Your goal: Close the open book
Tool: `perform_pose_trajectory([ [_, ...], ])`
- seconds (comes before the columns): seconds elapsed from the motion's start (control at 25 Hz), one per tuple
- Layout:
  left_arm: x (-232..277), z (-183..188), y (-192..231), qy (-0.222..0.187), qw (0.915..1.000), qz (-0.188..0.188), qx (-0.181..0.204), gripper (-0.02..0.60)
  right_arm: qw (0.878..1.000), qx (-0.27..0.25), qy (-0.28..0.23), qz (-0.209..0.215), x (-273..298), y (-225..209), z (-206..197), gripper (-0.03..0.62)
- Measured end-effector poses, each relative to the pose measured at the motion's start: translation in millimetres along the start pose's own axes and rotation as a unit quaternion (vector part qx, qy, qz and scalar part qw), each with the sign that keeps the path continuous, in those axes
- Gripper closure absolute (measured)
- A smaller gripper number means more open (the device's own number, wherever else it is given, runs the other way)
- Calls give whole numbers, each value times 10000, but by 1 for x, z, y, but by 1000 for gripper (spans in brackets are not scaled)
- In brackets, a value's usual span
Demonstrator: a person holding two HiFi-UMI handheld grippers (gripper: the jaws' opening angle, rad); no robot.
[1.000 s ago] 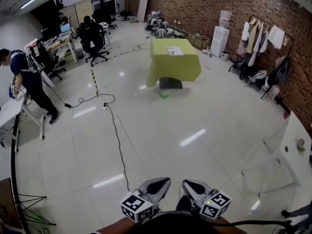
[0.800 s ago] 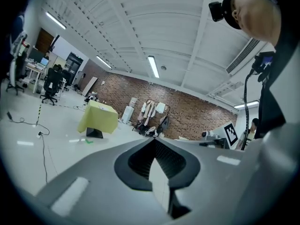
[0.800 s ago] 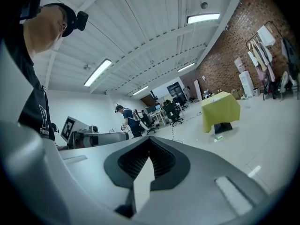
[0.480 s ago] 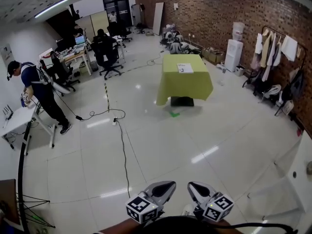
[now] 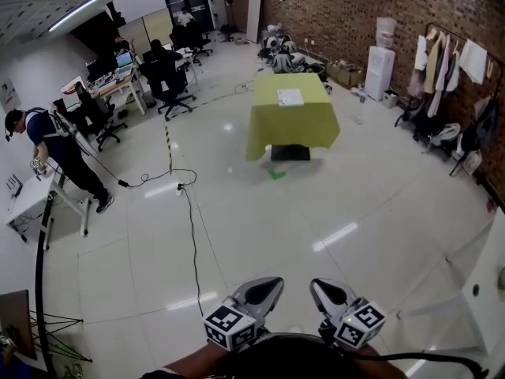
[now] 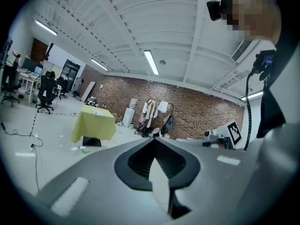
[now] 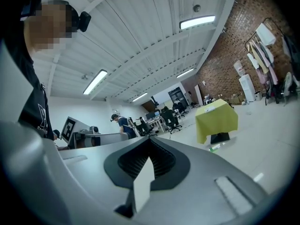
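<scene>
Green table with book lower in view — glossy floor, brick wall

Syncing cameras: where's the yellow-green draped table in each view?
Head view: yellow-green draped table at upper centre, far across the floor.
Left gripper view: left of centre, above the gripper body.
Right gripper view: right of centre.
Shared landmark: the brick wall, near the table in all three.
</scene>
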State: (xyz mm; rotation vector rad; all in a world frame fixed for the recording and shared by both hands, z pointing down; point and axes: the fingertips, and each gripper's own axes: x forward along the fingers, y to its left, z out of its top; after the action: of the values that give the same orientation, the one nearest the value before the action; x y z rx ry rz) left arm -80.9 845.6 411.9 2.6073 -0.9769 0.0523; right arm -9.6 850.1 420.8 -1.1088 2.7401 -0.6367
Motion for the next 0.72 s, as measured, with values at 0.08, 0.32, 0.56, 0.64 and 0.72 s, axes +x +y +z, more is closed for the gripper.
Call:
perform_pose_trajectory([
  [0.08, 16, 1, -3, 114, 9999, 47, 12, 574, 9997, 221, 50, -30, -6, -15, 0, 588],
  [0.32, 40, 6, -1, 271, 9996, 74, 42, 574, 9991, 416, 88, -50, -6, -38, 0, 588],
  [0.56, 73, -8, 3, 648, 9976, -211, -96, 574, 9989, 388, 161, -182, 0, -65, -6, 588],
  [0.64, 96, -6, 4, 681, 9970, -345, -123, 574, 9985, 438, 126, -316, 0, -83, -2, 588],
  [0.72, 116, 1, 4, 694, 9963, -497, -62, 574, 9977, 509, 115, -439, 1, -99, 3, 588],
])
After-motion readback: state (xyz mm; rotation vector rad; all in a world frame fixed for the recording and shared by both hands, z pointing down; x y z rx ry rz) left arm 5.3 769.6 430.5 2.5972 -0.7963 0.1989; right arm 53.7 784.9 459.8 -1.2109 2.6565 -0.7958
